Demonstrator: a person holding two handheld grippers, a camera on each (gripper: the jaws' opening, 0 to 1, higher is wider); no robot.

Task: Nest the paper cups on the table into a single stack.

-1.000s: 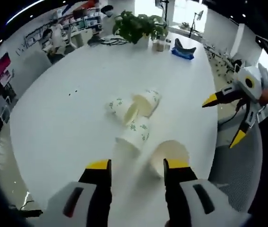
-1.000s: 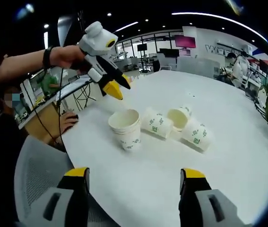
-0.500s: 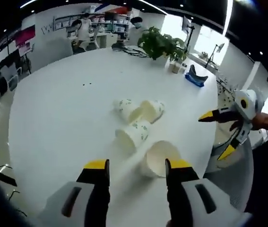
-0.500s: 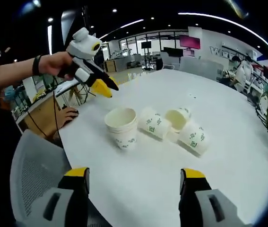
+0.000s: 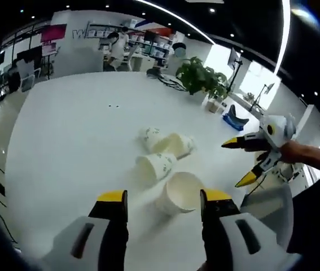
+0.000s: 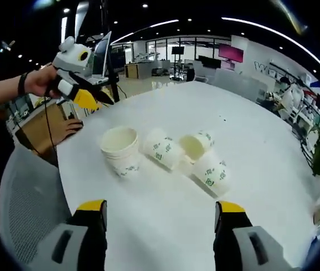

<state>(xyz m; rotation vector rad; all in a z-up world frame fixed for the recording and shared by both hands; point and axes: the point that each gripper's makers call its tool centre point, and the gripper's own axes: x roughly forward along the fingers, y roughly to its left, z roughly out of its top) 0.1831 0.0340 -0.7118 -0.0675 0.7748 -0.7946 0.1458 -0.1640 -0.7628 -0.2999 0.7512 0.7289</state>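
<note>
Right gripper view: the right gripper (image 6: 160, 226) gapes empty at the bottom. Mid-frame on the white table (image 6: 250, 141), one upright cup stack (image 6: 120, 149) and three tipped cups (image 6: 185, 155). Upper left, the left gripper (image 6: 89, 100), parted, holds nothing.

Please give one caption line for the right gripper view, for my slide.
Open right hand-held gripper faces four paper cups on the white table.

— Where is room lying open?
— Bare bench (image 6: 165, 220) is stretching wide around the cups, up to its near edge.
— What is crowding in?
— The upright stack (image 6: 120, 149) is standing just beside three tipped cups (image 6: 185, 155), which are bunching together; a grey chair (image 6: 24, 197) is pressing at the bench's edge.
</note>
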